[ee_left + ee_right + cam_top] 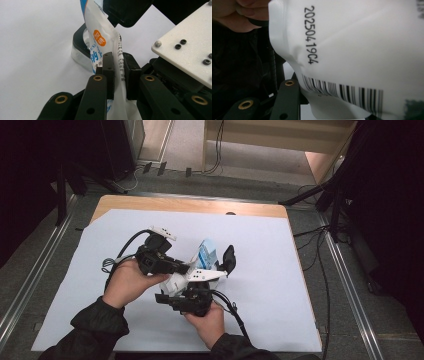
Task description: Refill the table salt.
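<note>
A person at a desk (260, 330) covered in white paper holds a white plastic pouch (192, 276) printed with blue and an orange roundel, stretched between two tools. The left hand-held gripper (118, 72) has its black pads clamped narrow on a sealed edge of the pouch, the film pinched flat between them. The right hand-held gripper (172, 298) sits just below and beside the left one in the high view; in its own view the pouch's barcode and date stamp lie right over the jaws, but whether its pads press on the film cannot be told.

The pouch hangs clear of the desk, between the two tools and just above them, its blue-printed end (206, 254) rising away from the person. Its long axis appears to run from the right tool up and away past the left tool's pads, roughly along the left jaws' own line. A small clear, black-rimmed container (81, 48) stands beyond the left tool's jaws, behind the pouch.

The risk from here, judged from the thin grip on a slick seam: if the two hands pull apart unevenly, the film could slide out of the left pads, or the seam could split suddenly and spill whatever is inside over the paper
</note>
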{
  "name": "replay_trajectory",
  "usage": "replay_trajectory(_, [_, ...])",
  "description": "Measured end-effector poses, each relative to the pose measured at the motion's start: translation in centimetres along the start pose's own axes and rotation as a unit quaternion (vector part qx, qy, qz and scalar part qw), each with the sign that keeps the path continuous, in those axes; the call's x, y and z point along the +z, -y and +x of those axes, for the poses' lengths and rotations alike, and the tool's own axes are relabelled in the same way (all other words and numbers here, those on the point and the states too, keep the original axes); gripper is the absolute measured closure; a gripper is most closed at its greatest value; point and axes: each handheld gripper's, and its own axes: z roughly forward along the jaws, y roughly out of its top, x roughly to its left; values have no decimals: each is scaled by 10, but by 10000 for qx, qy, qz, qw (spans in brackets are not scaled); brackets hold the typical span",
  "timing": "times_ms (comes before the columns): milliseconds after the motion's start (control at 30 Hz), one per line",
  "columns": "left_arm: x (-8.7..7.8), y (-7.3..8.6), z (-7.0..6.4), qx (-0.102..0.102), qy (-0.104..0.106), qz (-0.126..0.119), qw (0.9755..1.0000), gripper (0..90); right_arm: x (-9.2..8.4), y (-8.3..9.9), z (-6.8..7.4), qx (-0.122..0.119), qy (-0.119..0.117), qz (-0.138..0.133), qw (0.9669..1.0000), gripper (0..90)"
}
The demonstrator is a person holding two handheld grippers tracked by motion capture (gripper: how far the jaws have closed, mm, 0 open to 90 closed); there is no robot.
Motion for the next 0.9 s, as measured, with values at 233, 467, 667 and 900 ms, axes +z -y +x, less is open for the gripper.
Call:
replay_trajectory(233, [-1, 0, 0, -18, -9, -61, 10000, 811, -1, -2, 0, 30, -133, -110, 9998, 640])
replay_trajectory(467, [-2, -2, -5, 118, -233, -31, 9997, 847, 1, -4, -1, 27, -142, -80, 9999, 635])
replay_trajectory(667, [-1, -3, -6, 184, -264, 2, 9995, 852, 2, -5, 0, -8, -4, -10, 10000, 611])
replay_trajectory(900, [1, -6, -5, 172, -267, 33, 9995, 855, 3, -5, 1, -90, 152, 22, 9998, 575])
